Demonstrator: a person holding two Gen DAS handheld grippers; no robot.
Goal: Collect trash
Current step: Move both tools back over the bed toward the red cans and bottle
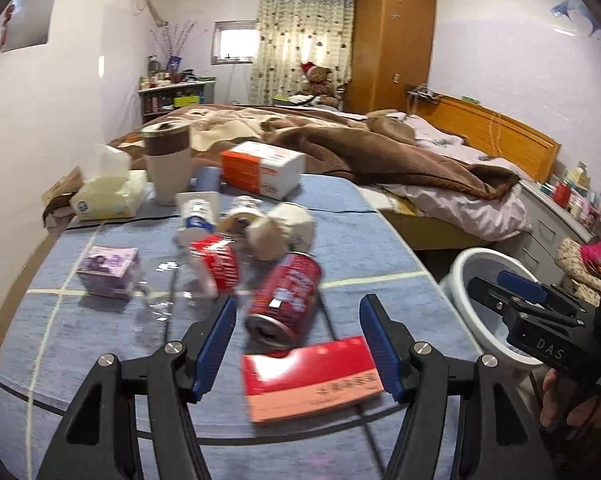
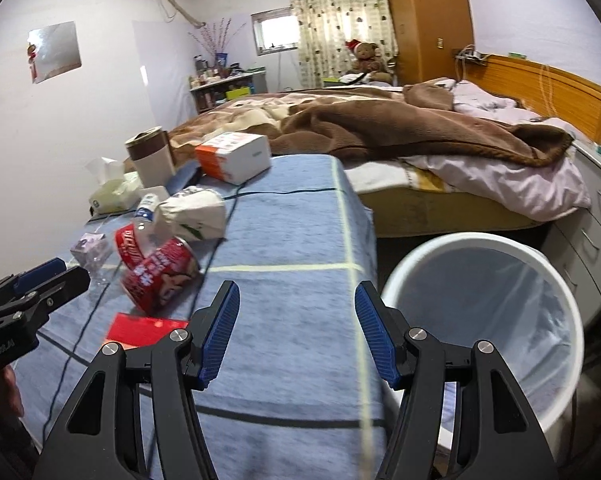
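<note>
On the blue-cloth table (image 1: 100, 340) lies trash: a red can (image 1: 284, 300) on its side, a flat red box (image 1: 312, 380), a clear bottle with a red label (image 1: 212, 264), crumpled paper cups (image 1: 276, 228). My left gripper (image 1: 298, 344) is open, just above the table, with the red can and red box between its fingers' line. My right gripper (image 2: 296, 332) is open and empty over the table's right part, beside the white bin (image 2: 484, 320). The can (image 2: 160, 276) and red box (image 2: 144, 330) lie to its left.
A small purple box (image 1: 106, 270), a tissue pack (image 1: 108, 196), a tall cup (image 1: 168, 164) and an orange-white box (image 1: 260, 170) stand further back on the table. A bed with a brown blanket (image 1: 360, 148) lies behind. White drawers (image 2: 596, 232) stand right of the bin.
</note>
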